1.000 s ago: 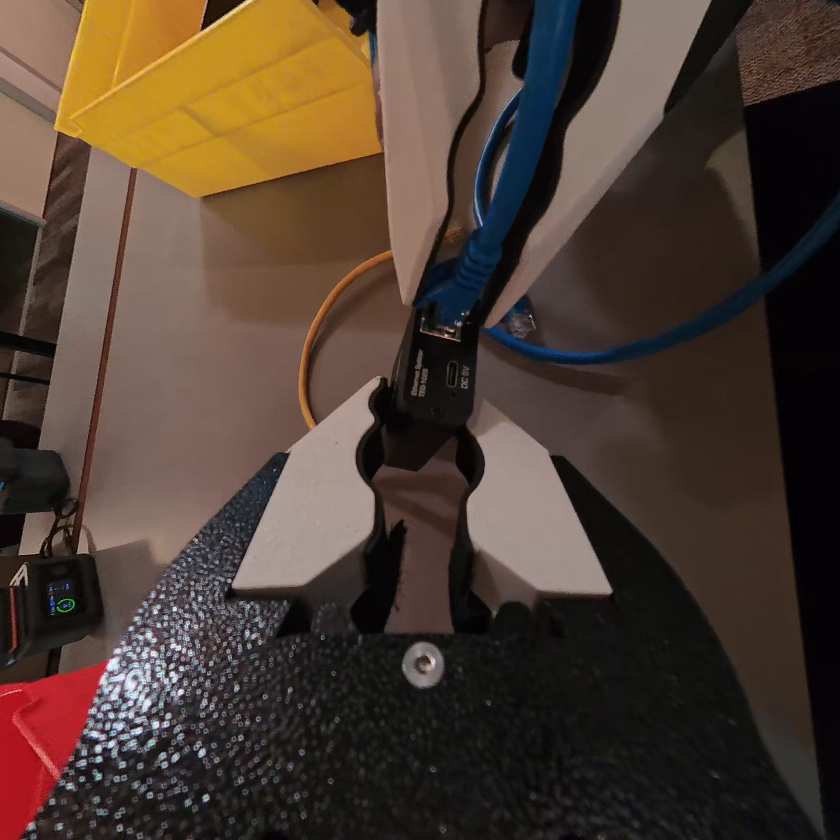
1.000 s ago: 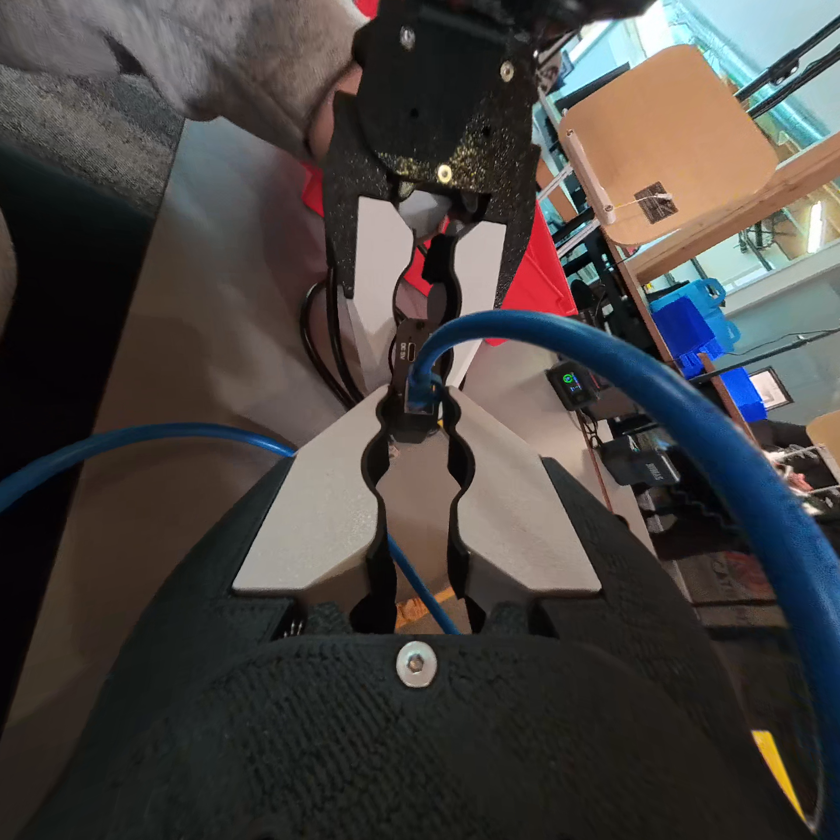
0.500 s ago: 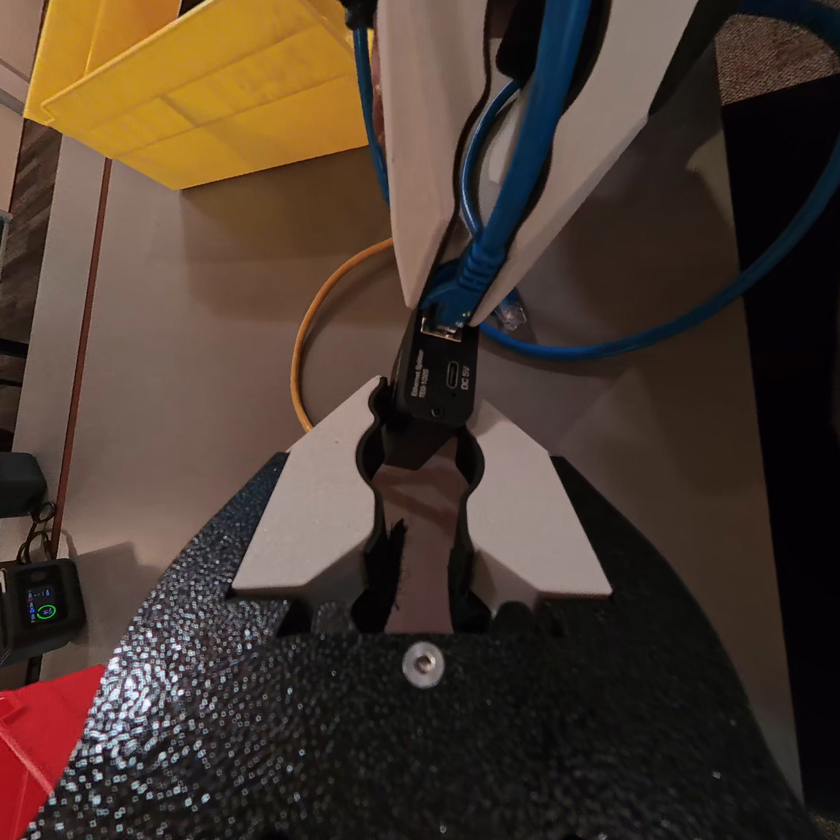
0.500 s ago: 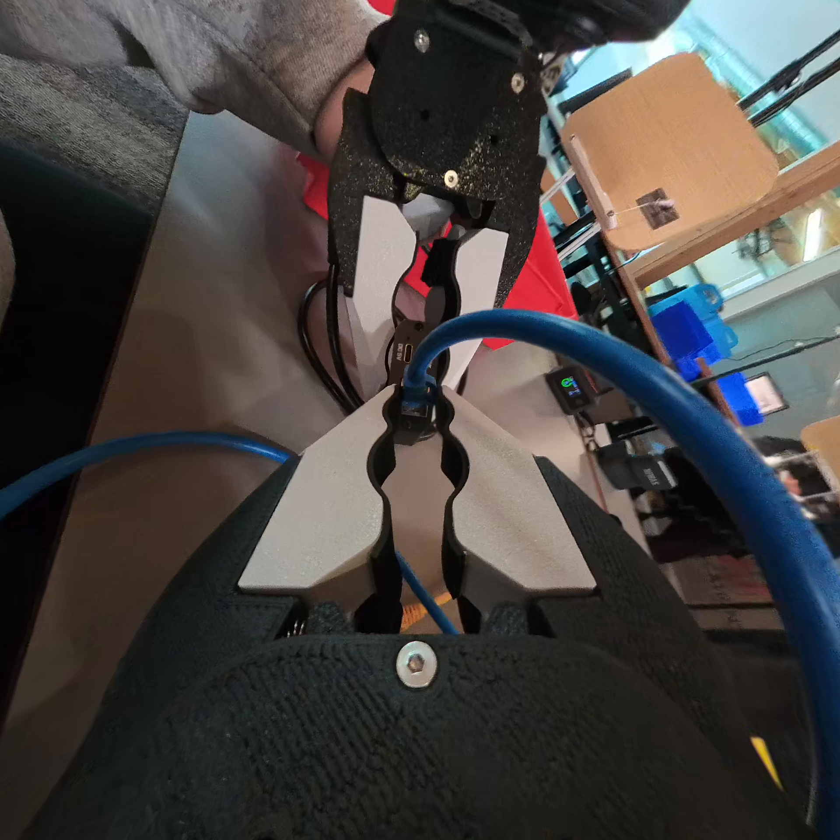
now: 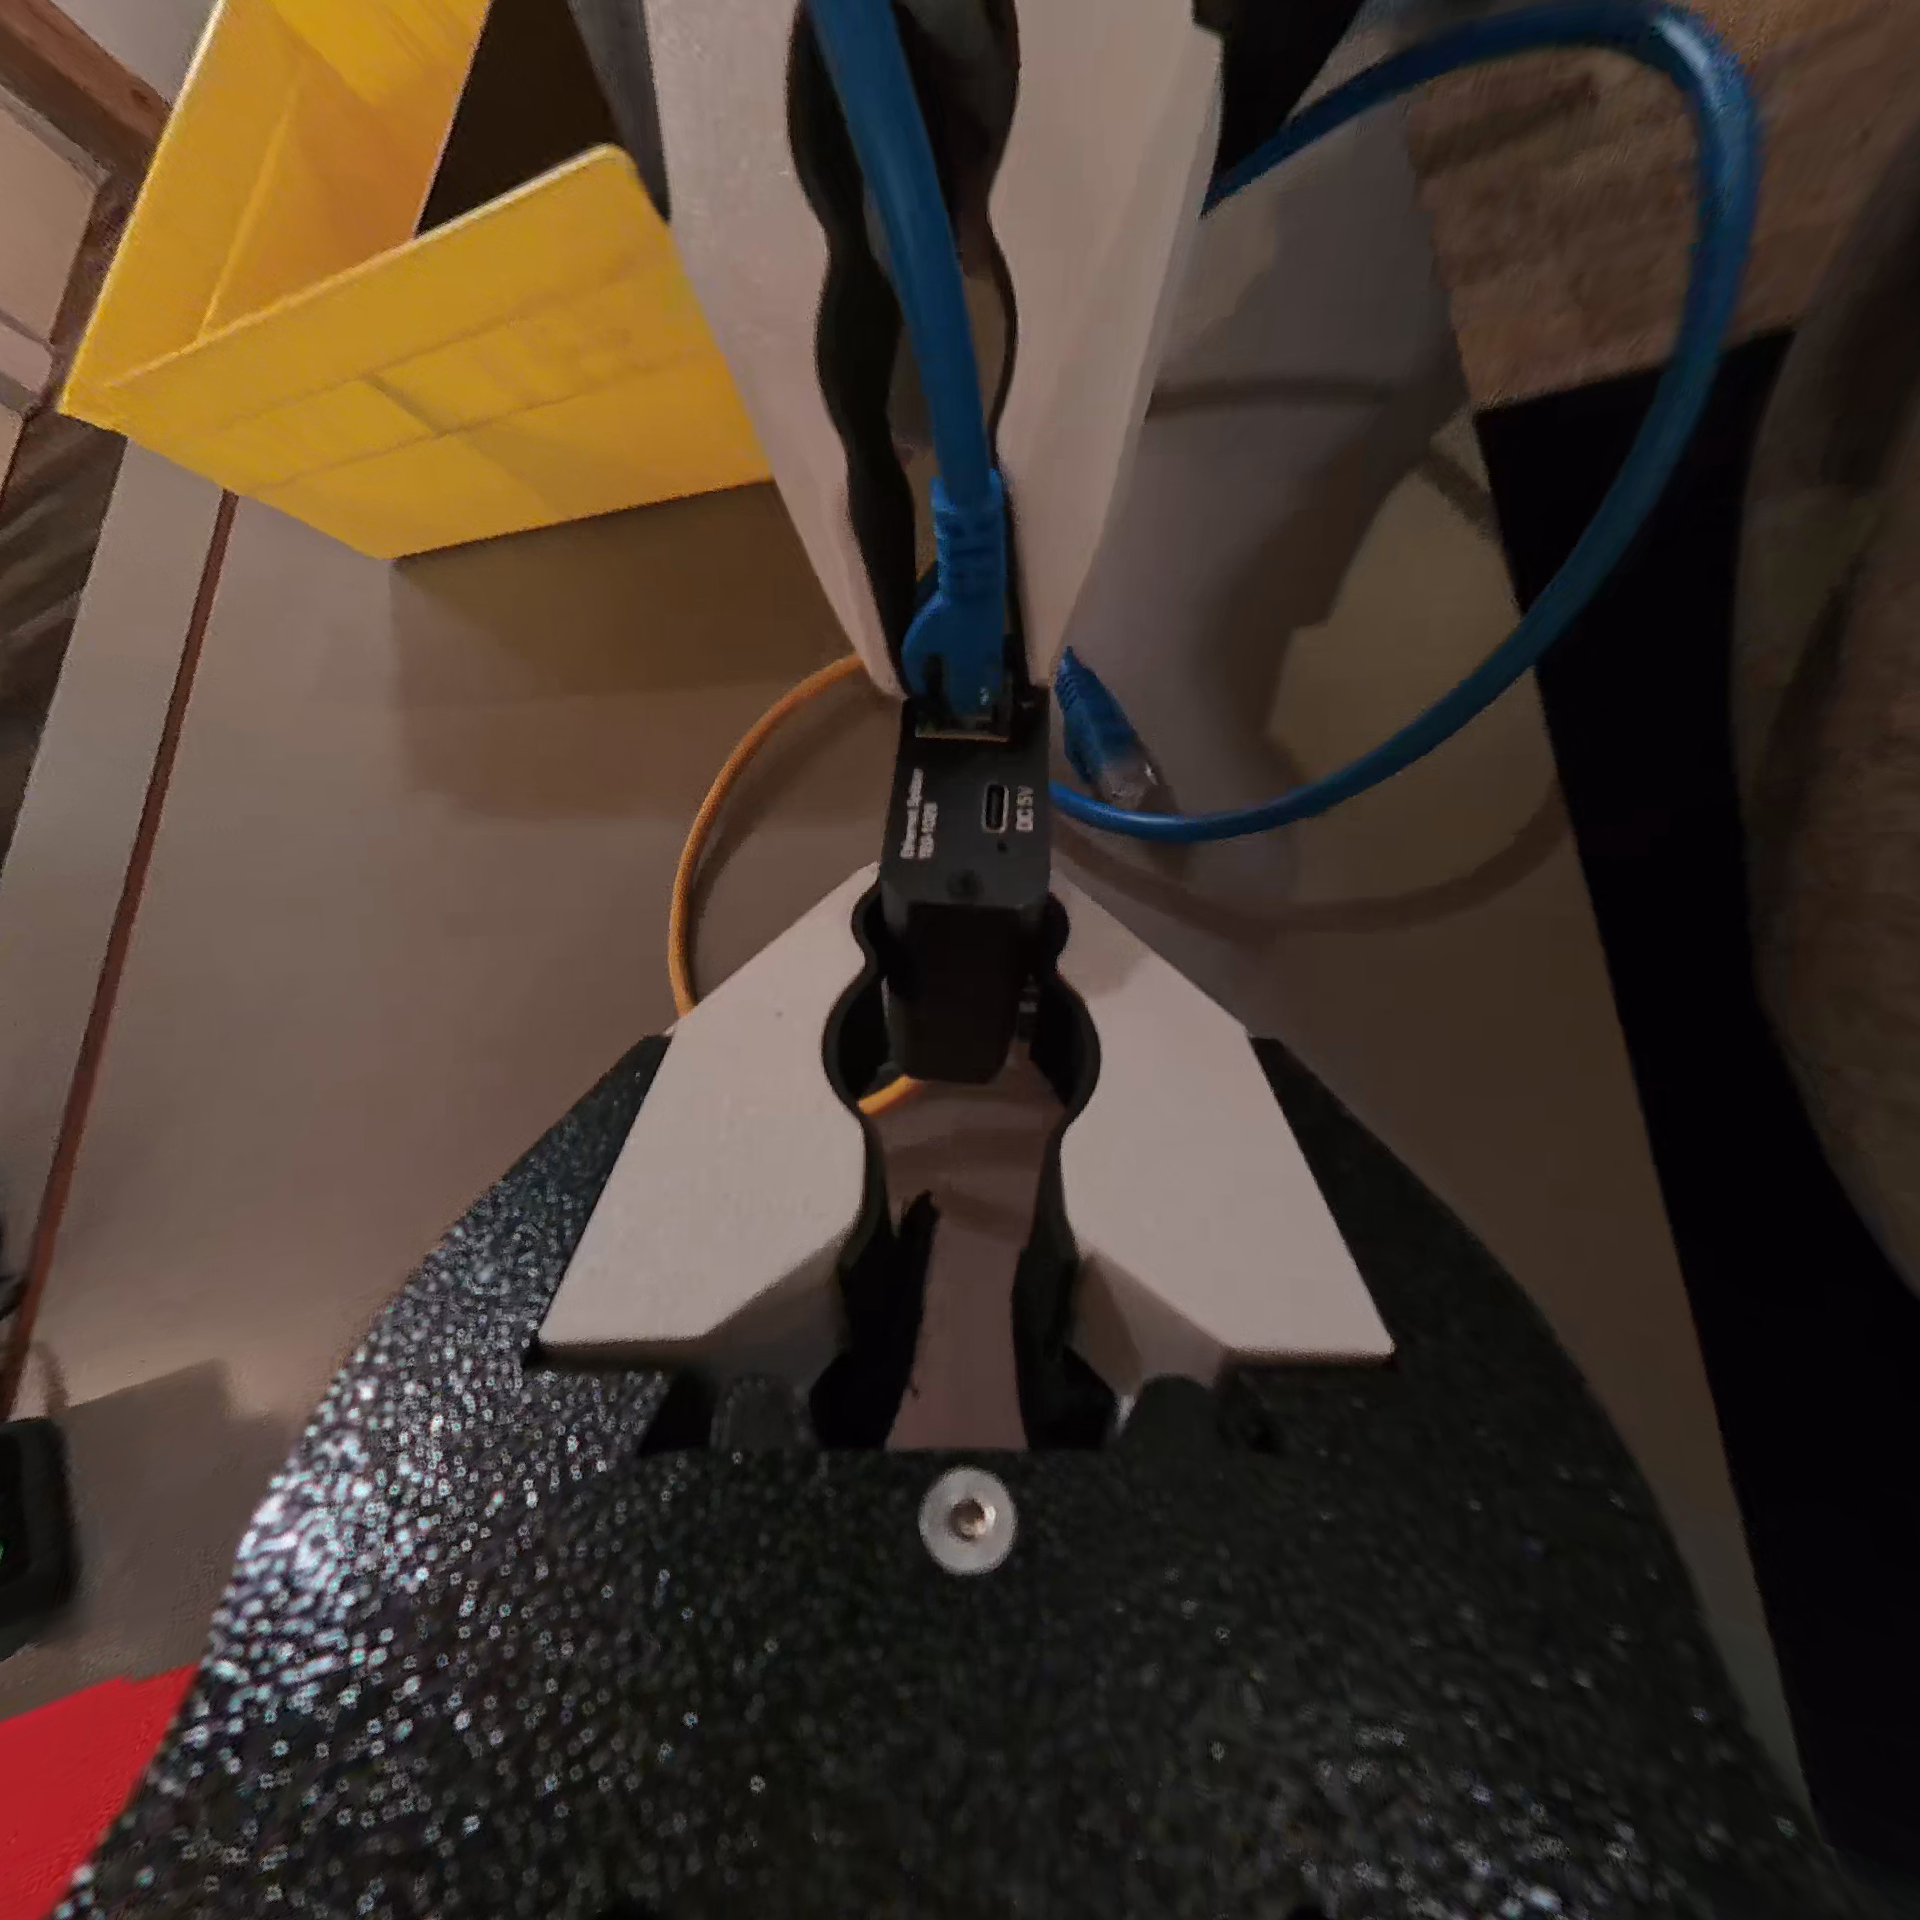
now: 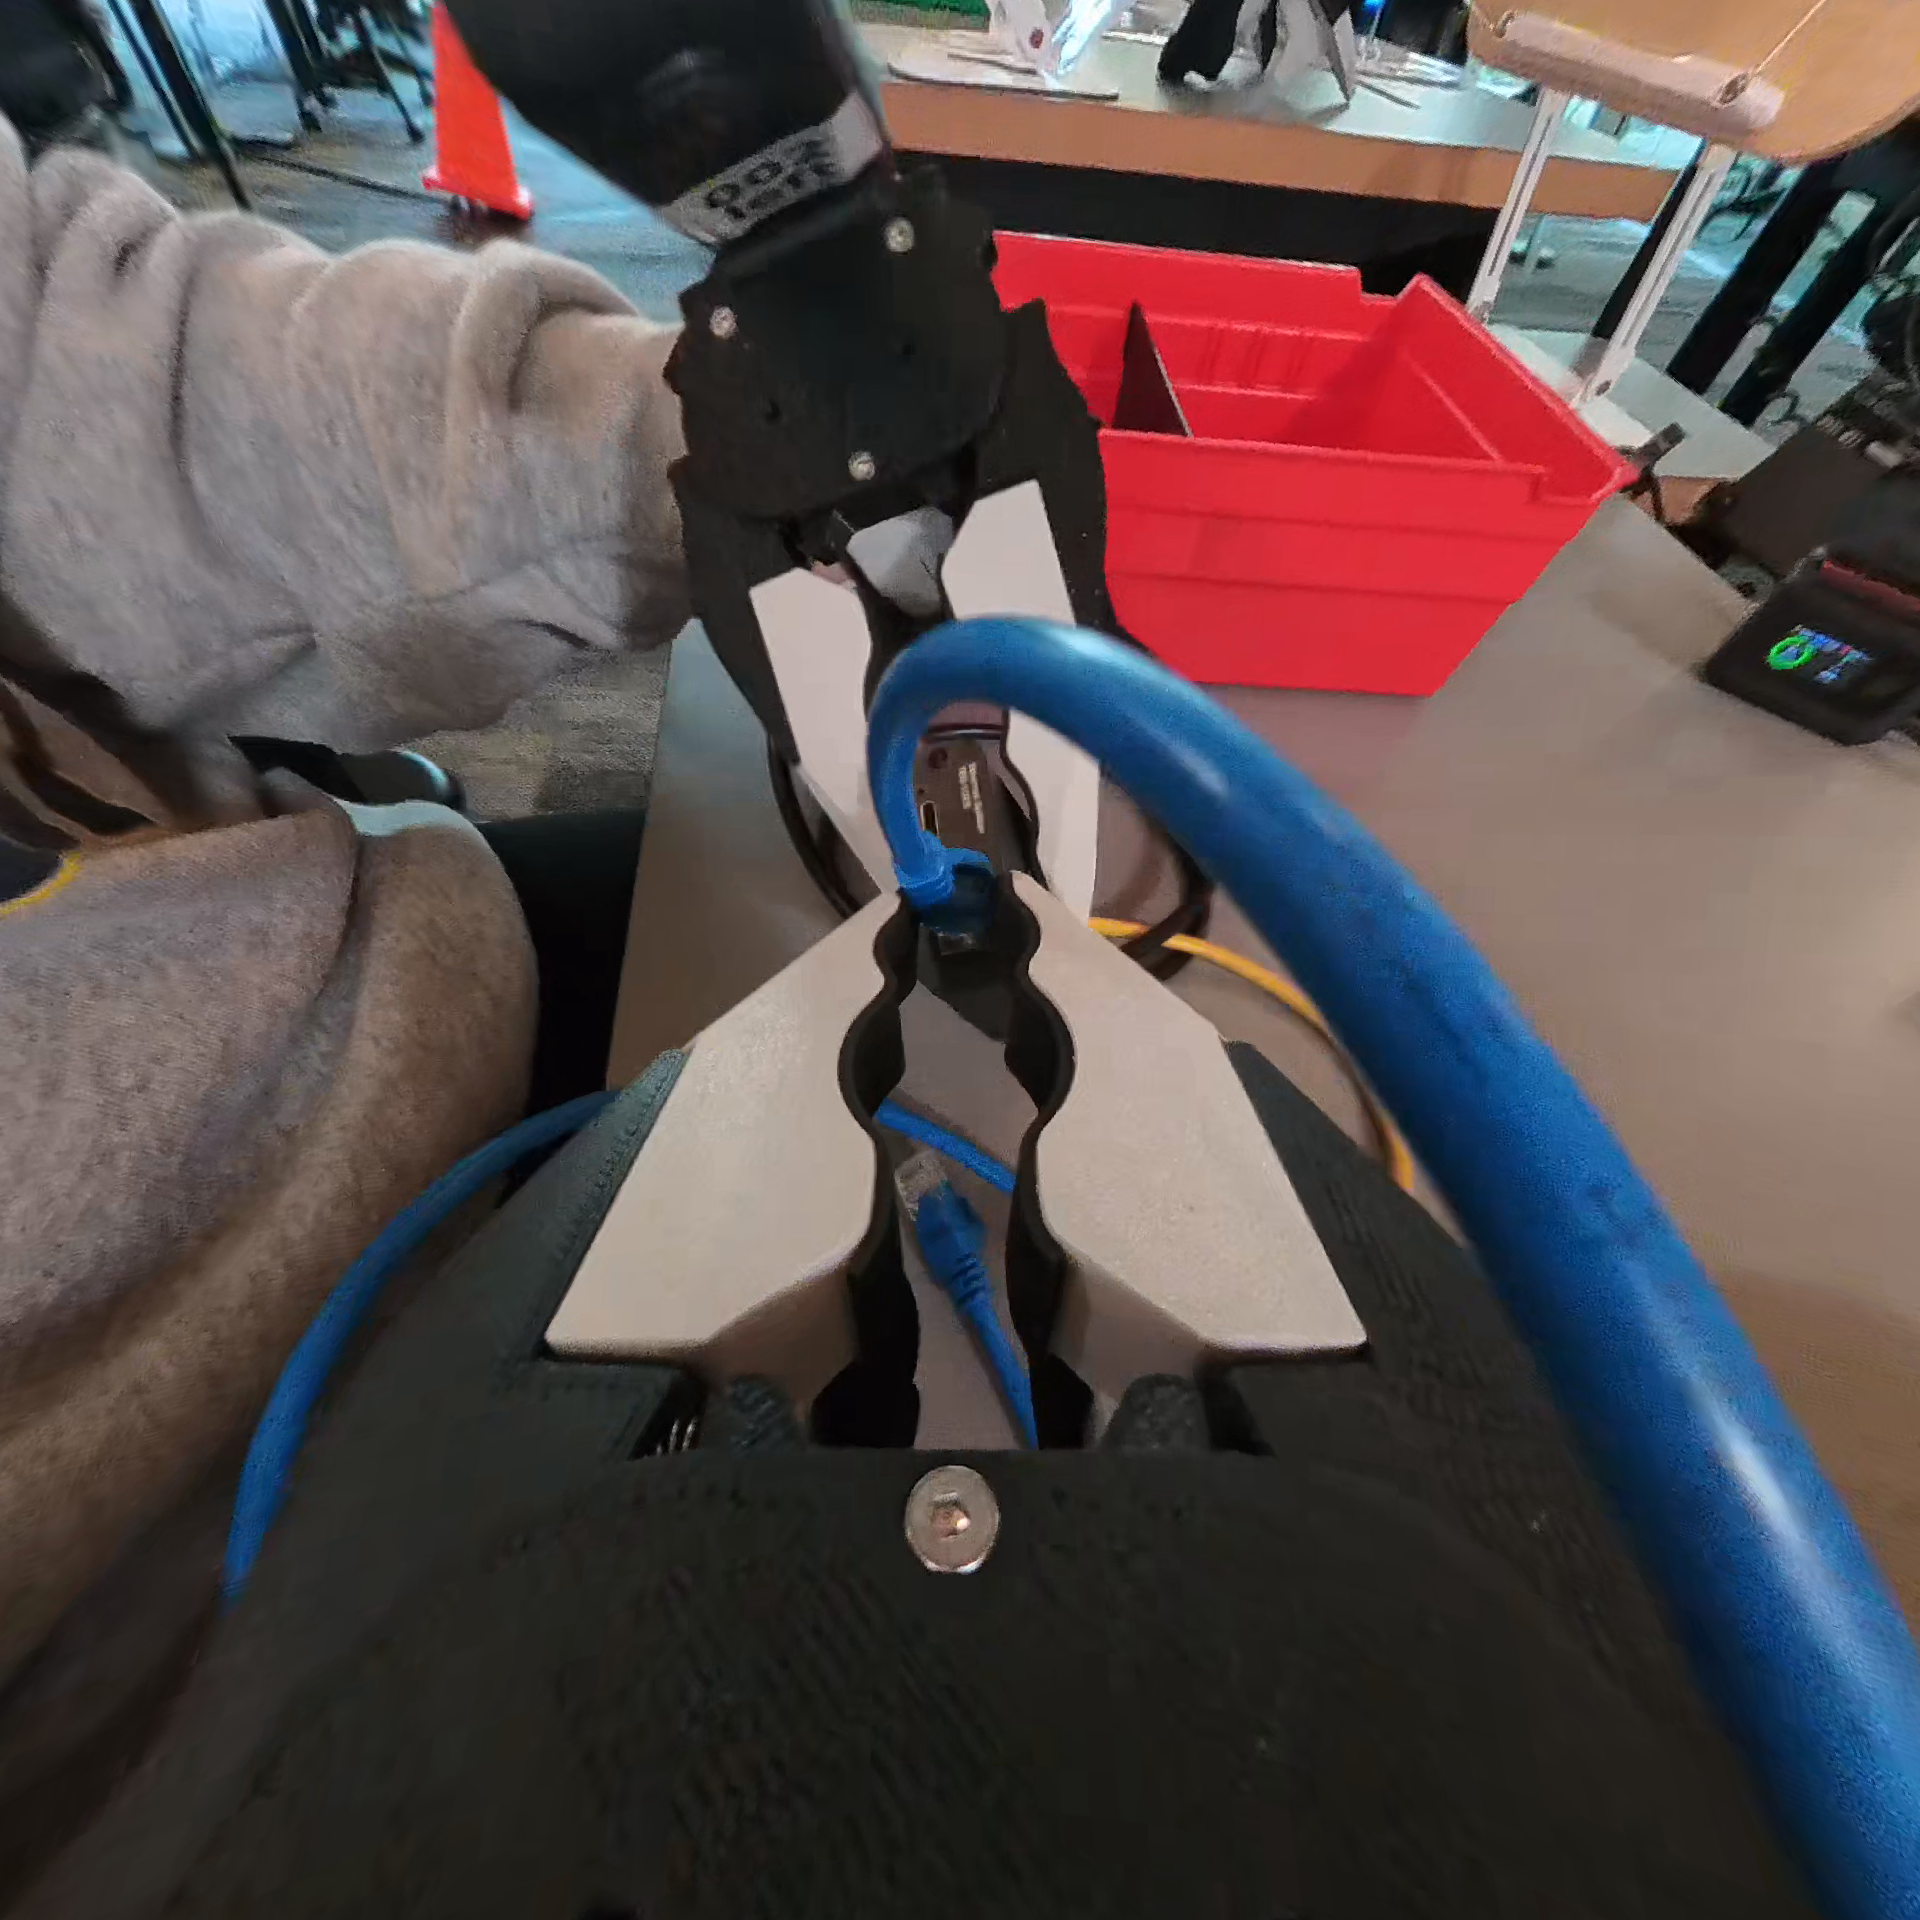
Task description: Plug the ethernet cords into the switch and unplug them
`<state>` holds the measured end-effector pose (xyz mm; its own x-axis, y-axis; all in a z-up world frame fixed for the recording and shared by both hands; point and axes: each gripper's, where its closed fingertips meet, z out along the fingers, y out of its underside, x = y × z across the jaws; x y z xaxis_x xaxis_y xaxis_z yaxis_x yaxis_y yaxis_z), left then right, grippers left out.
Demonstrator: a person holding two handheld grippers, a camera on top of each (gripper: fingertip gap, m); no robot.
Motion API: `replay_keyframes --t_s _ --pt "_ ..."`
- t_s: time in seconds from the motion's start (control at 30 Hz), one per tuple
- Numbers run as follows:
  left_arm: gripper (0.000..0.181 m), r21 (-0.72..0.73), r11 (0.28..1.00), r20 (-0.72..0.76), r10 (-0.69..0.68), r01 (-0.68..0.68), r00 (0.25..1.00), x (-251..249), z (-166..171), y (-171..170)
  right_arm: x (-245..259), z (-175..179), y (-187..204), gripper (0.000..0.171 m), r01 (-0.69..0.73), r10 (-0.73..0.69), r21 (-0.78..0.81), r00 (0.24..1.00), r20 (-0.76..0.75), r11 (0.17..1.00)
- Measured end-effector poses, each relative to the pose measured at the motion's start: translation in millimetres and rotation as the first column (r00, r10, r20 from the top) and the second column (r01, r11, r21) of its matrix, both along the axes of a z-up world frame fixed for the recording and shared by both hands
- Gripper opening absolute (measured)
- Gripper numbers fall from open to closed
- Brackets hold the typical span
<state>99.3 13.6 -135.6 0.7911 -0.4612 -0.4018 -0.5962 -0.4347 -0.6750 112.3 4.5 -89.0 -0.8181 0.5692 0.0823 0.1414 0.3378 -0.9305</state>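
My left gripper point(image 5: 961, 925) is shut on the near end of a small black switch point(image 5: 966, 821) and holds it above the table. My right gripper point(image 6: 961, 920) comes in from the opposite side, shut on the blue ethernet plug point(image 5: 961, 634). The plug's tip sits in the switch's end port. In the right wrist view the plug point(image 6: 951, 894) meets the switch point(image 6: 961, 790), and its blue cord point(image 6: 1403, 935) arcs over to the right. The cord's other plug point(image 5: 1101, 727) lies loose on the table.
A thin yellow cable point(image 5: 707, 831) curls on the table under the switch. A yellow bin point(image 5: 416, 343) stands beyond it. A red bin point(image 6: 1299, 540) and a black device with a lit screen point(image 6: 1829, 665) stand on the other side. A person's grey sleeve point(image 6: 312, 468) is at the left. The grippers' ends are close to 5 cm from one another.
Both grippers have swung round together with the switch and plug between them. The plug stays at the port. The loose blue plug now shows beside the switch.
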Motion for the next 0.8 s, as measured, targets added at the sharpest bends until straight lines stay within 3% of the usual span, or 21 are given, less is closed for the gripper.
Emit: replay_keyframes --t_s 0.13,0.27,0.43,0.6,0.7,0.8 --pt "0.022 0.013 0.999 0.080 -0.036 0.035 0.996 9.6 6.1 -1.7 6.4 6.9 -1.5 0.011 -0.006 0.016 0.087 0.994 -0.110 0.996" --pt "0.022 0.090 0.994 0.252 -0.075 0.053 0.965 23.5 38.6 0.1 12.9 39.5 0.5 0.010 -0.043 0.030 -0.095 0.991 -0.130 0.995" --pt "0.022 0.143 0.987 0.305 -0.112 0.071 0.946 29.8 58.2 -3.4 17.3 57.4 1.4 0.010 -0.101 0.089 -0.342 0.995 -0.049 0.934" --pt "0.022 0.184 0.983 0.311 -0.063 0.005 0.948 30.3 68.6 6.2 15.5 67.6 10.0 0.010 -0.086 0.043 -0.358 0.991 -0.127 0.930" --pt "0.038 0.139 0.990 0.306 -0.069 0.027 0.950 38.3 59.3 10.4 18.5 73.8 12.2 0.010 -0.095 0.038 -0.378 0.987 -0.156 0.921" --pt "0.024 0.178 0.984 0.302 -0.066 0.011 0.951 38.1 57.2 16.3 20.5 72.4 10.2 0.010 -0.107 0.047 -0.362 0.984 -0.172 0.926"
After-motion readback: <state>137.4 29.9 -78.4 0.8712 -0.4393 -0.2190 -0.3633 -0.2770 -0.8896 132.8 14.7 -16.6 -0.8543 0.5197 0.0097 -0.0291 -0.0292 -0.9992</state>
